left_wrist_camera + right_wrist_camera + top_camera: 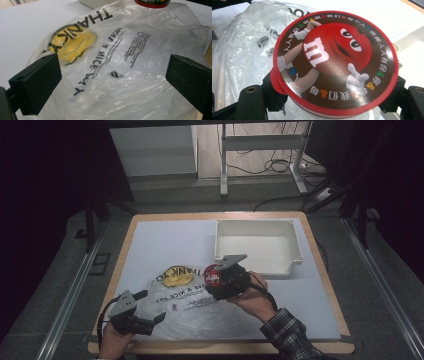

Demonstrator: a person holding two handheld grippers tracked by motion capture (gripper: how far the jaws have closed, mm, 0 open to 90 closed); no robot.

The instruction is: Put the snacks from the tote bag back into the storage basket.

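Observation:
A clear plastic bag (185,307) printed "THANK YOU" with a yellow smiley (72,46) lies crumpled at the near middle of the white mat. My right gripper (217,279) is shut on a round red candy tin (334,62), whose lid shows a red cartoon candy face, and holds it over the bag's right edge. The tin's red rim (152,3) peeks in at the top of the left gripper view. My left gripper (152,306) rests at the bag's near left corner, jaws wide apart with only the bag (130,75) lying beyond them.
A white rectangular bin (295,251) stands open at the back right of the mat, just beyond the tin. The wooden table edge (220,349) runs along the front. Table legs and cables lie on the floor behind.

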